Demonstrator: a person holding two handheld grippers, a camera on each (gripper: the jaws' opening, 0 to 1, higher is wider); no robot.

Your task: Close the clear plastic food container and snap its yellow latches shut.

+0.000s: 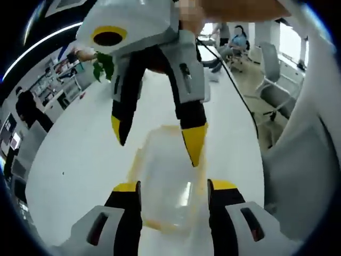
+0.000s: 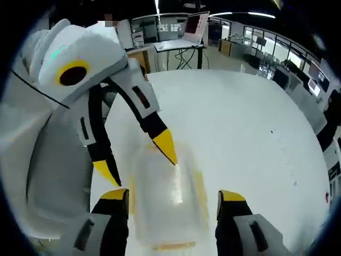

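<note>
Container (image 1: 168,176) sits mid-table (image 1: 80,160) between both spread hand-held grippers, left (image 1: 173,186) and right (image 2: 173,200).

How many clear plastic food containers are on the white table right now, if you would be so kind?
1. The clear plastic food container lies on the white table, between the left gripper's jaws, with the right gripper's yellow tips over it. Its far end may hide more.
</note>
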